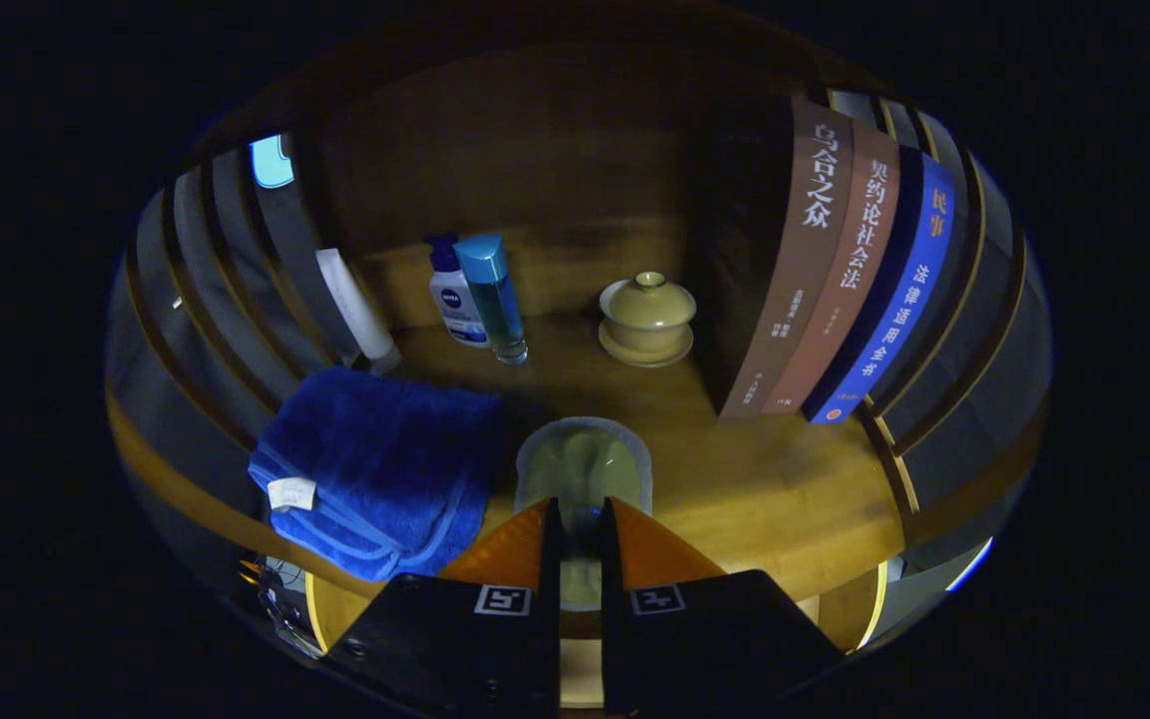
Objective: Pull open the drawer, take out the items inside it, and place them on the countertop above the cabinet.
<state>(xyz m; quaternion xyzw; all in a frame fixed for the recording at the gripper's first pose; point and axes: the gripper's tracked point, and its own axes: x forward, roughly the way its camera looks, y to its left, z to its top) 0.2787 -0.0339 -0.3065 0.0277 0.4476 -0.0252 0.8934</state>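
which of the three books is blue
The blue book, outermost of the three, farthest from the lidded cup; the other two are brown. The gripper fingers pinch a pale object.

Countertop layout ahead of the gripper point(580, 529)
Cup point(583, 469) between the fingers (pressed from both sides); towel point(380, 469) left, books point(835, 270) right, lidded bowl point(647, 318) and bottles point(480, 295) beyond

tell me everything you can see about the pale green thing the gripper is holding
The pale green piece is flat and oval, soft green in the middle with a grey-white border around it; what it is made of is hard to tell. It is held edge-on between the two fingers of the gripper, which are closed on its near edge, with most of it sticking out ahead of them. It sits over the wooden countertop, just right of the folded blue towel; whether it touches the wood I cannot tell.
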